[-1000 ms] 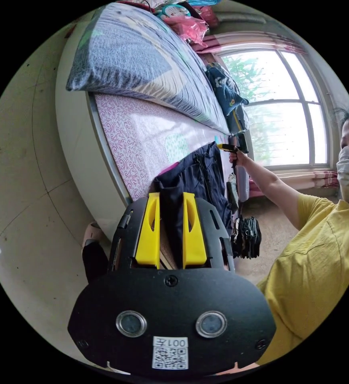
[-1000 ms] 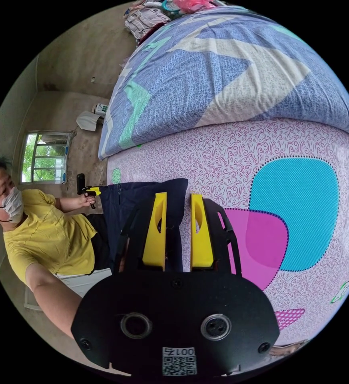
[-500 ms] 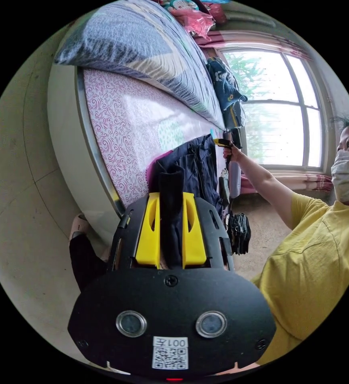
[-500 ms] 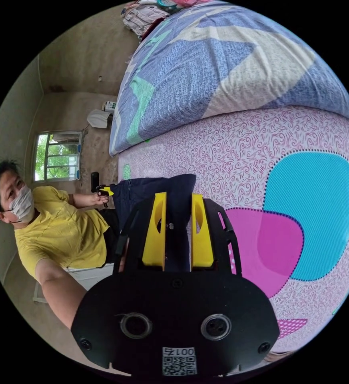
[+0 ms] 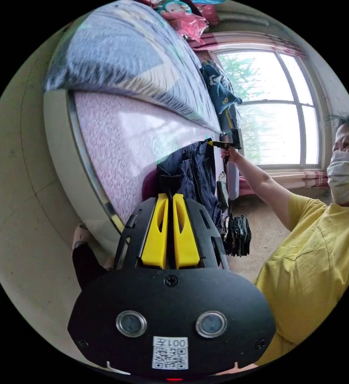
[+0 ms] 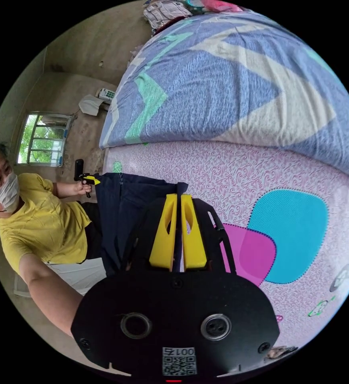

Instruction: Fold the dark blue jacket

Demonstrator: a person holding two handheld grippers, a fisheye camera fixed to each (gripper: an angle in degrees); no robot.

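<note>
The dark blue jacket (image 5: 194, 176) lies at the near edge of the bed and hangs down over its side. My left gripper (image 5: 170, 195) is shut on a bunched corner of it. In the right gripper view the jacket (image 6: 122, 200) stretches flat between the two grippers. My right gripper (image 6: 179, 196) is shut on its other corner. The right gripper (image 5: 222, 143) also appears at the jacket's far end in the left gripper view, held in a hand. The left gripper (image 6: 87, 180) shows likewise in the right gripper view.
The bed carries a pink patterned sheet (image 6: 262, 168) and a blue and white quilt (image 6: 230, 80). A person in a yellow shirt (image 5: 318, 256) stands beside it. Dark clothes (image 5: 222, 88) hang near the window (image 5: 278, 108). A black bundle (image 5: 238, 240) hangs below the jacket.
Both grippers' jaws have closed from wide apart onto the jacket's corners. The jacket is pulled flatter between them, and both views have shifted slightly.
</note>
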